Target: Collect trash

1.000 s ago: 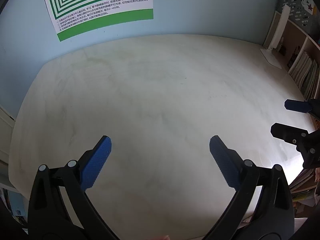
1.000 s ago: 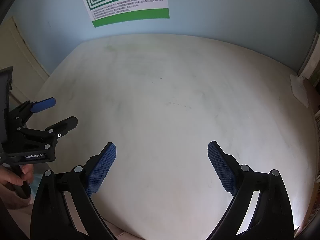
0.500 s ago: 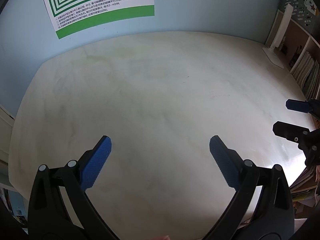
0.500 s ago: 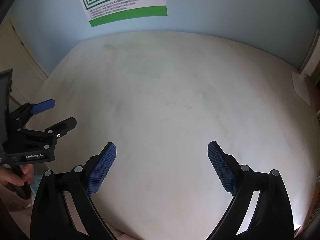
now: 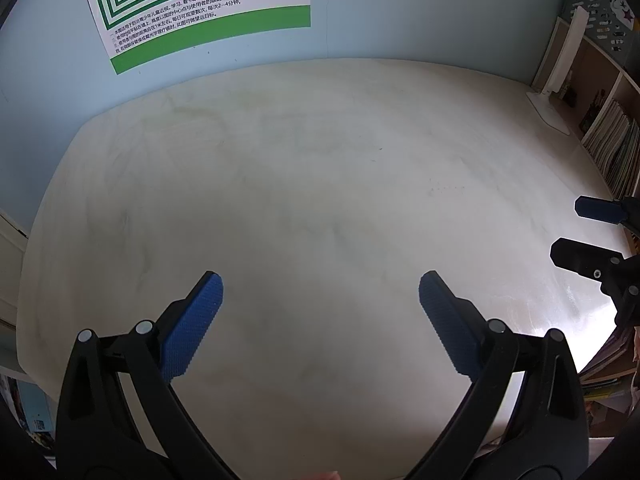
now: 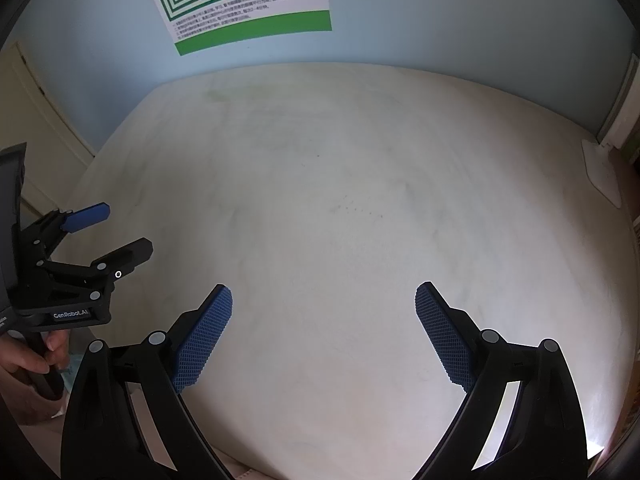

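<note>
Both grippers, left gripper [image 5: 319, 300] and right gripper [image 6: 323, 312], we hold spread above the desk [image 5: 320, 184]; no trash visible at any clock direction.

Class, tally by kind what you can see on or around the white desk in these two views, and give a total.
Grippers: 2 (left gripper, right gripper)
Green-and-white poster: 1
White lamp base: 1
Desk: 1
Trash pieces: 0
Total: 5

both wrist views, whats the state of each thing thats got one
left gripper: open, holding nothing
right gripper: open, holding nothing
table: bare top, no trash in sight
poster: stuck flat on the wall
lamp base: resting on the table's far right corner
</note>
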The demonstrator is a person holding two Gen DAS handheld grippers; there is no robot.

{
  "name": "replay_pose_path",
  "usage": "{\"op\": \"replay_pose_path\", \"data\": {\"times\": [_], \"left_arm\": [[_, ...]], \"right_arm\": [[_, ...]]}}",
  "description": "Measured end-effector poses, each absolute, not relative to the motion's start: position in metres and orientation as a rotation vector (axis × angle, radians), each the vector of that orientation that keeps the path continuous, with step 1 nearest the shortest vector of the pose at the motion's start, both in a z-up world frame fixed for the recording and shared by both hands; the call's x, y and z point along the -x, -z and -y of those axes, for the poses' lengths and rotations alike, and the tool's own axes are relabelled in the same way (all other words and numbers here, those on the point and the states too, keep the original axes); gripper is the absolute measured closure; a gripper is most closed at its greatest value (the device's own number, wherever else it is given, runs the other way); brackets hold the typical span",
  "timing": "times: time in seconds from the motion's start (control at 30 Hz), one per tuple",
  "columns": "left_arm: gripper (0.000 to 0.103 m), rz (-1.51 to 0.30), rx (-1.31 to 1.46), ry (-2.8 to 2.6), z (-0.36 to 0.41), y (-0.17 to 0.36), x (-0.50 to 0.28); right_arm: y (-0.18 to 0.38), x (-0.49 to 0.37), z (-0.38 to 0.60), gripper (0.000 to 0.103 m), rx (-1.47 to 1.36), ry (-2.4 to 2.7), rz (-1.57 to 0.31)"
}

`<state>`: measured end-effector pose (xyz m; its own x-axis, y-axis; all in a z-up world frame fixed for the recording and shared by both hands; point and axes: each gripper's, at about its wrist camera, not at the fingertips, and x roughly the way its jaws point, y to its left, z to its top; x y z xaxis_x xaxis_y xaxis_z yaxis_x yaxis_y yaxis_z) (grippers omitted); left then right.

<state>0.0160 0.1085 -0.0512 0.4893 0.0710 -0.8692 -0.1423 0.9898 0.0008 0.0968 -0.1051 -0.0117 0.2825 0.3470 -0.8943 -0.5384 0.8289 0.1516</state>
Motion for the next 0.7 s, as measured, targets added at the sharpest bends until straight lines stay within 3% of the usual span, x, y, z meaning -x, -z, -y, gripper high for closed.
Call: {"op": "replay_pose_path", "data": {"times": [0.7], "left_arm": [[0.007, -1.072, 0.079, -0.125, -0.122, 0.060, -0.022]], "right_arm": [[0.020, -0.102, 0.101, 0.011, 0.196, -0.594, -1.173]]}}
